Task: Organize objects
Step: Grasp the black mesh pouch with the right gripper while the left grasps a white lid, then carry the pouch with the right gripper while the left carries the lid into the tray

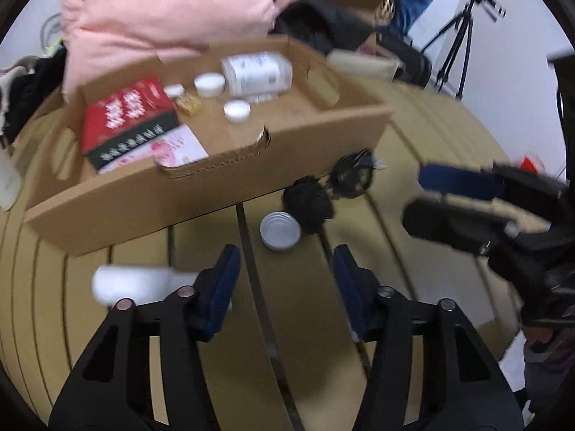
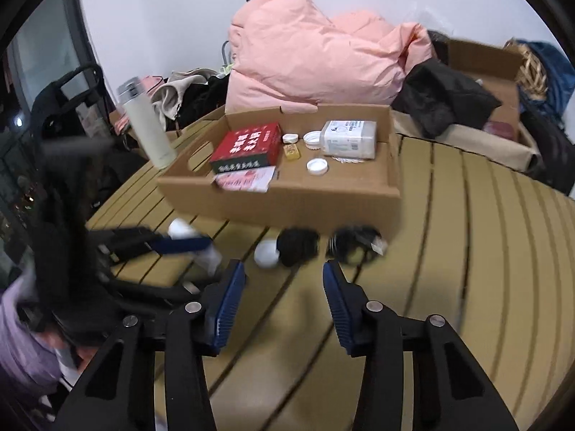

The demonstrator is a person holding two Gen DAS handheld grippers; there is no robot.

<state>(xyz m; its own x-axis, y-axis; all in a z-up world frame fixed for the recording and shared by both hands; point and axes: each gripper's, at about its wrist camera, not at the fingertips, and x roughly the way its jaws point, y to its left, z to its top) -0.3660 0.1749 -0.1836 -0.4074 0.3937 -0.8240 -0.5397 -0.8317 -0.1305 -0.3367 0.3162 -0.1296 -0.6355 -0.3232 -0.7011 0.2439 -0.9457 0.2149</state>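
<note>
Cardboard forms a shallow open tray (image 2: pixel 287 201) near the middle of a tan slatted worktop (image 2: pixel 467 251). Inside it, a red and black box (image 2: pixel 248 147) rests on a pink and white packet (image 2: pixel 248 179) at the left end. A small yellow block (image 2: pixel 291 152) sits just right of the box, with three white caps (image 2: pixel 317 166) scattered near it. A clear plastic container (image 2: pixel 350 139) with a printed label lies at the back right of the tray.

On the worktop in front of the tray, from left to right, lie a white bottle (image 1: pixel 136 283) on its side, a round silver tin (image 1: pixel 280 230), a black fuzzy bundle (image 1: pixel 309 203) touching the tin, and a coiled black cable (image 1: pixel 352 176).

A tall white flask (image 2: pixel 147 125) with a silver lid leans just beside the tray's left end. Behind the tray is a large pink quilt (image 2: pixel 316 61), then dark clothing (image 2: pixel 445 100), a second cardboard box (image 2: pixel 485 61) and a black tripod (image 1: pixel 460 39) against a white wall.

The left gripper (image 1: pixel 285 287) hovers above the worktop with its blue-padded fingers (image 1: pixel 224 283) spread apart and empty, the tin just ahead of them. The right gripper (image 2: pixel 284 301) likewise has its fingers released, holding nothing, pointed toward the bundle and cable.
</note>
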